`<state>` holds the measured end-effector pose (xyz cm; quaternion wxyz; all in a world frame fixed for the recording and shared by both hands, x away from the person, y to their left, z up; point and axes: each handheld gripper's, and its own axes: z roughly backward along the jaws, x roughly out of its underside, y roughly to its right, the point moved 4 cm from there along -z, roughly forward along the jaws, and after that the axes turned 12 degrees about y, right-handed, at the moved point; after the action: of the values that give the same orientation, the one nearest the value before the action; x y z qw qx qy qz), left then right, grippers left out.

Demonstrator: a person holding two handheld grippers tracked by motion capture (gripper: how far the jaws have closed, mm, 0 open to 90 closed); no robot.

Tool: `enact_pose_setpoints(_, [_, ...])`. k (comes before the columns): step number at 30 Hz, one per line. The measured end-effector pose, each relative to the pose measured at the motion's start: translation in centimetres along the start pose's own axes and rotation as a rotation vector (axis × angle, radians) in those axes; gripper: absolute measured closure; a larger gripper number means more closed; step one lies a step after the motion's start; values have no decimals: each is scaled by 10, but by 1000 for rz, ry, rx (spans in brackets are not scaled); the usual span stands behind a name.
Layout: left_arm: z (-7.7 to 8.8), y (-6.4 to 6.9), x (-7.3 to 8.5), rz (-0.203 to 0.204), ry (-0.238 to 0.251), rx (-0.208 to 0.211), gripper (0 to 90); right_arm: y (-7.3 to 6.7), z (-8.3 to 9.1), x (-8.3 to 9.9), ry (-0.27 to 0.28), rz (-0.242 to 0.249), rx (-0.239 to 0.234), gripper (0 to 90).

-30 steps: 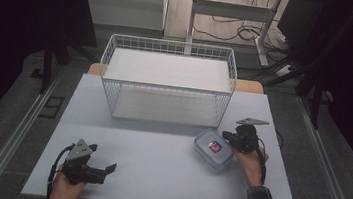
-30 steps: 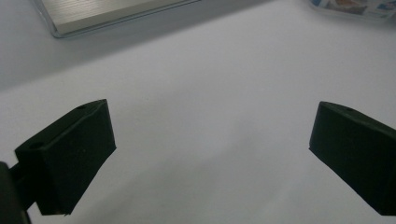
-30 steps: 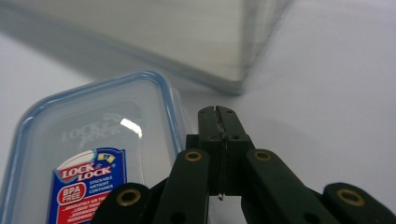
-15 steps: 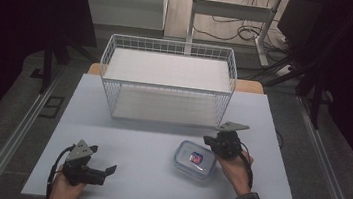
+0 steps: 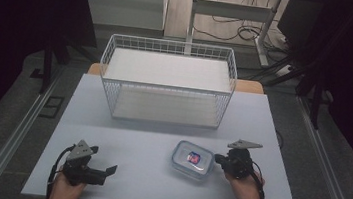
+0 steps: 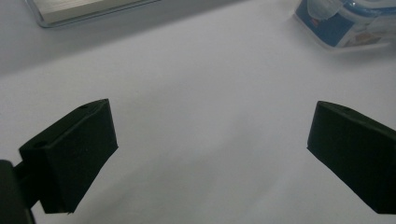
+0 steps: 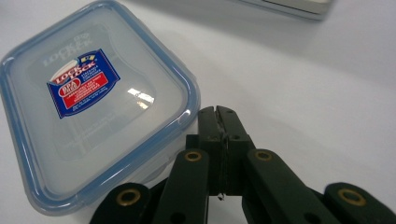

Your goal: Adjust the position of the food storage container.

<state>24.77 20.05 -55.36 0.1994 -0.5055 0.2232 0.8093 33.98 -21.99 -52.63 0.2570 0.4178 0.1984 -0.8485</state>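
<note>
Slid leftward across the desk point(image 5: 126, 124) since a second ago: clear rectangular plastic box with blue-rimmed lid point(image 5: 192, 159), now in front of the white wire basket point(image 5: 167, 81), lid on, upright. Touching the box's right edge, right gripper point(image 5: 219, 159), jaws pressed together on nothing. Well left of the box, left gripper point(image 5: 109, 170), jaws wide apart. Judged early: box not yet in basket.

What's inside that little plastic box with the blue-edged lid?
The plastic box looks empty: its cloudy lid reveals no shape or colour inside. The red and blue sticker hides the spot below it, so something small and pale there could be missed.
</note>
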Motion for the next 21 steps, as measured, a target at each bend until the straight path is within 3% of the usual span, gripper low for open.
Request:
enact_pose_setpoints(7, [-1, 0, 0, 1, -3, 1, 10, -13, -20, -7, -1, -6, -48, 890])
enact_pose_setpoints(11, [-1, 0, 0, 1, -6, 1, 10, -24, -35, -13, -12, -45, -85, 890])
enact_pose_setpoints(21, [-1, 1, 0, -2, -9, 7, 12, -49, -62, -21, -30, 3, -141, 890])
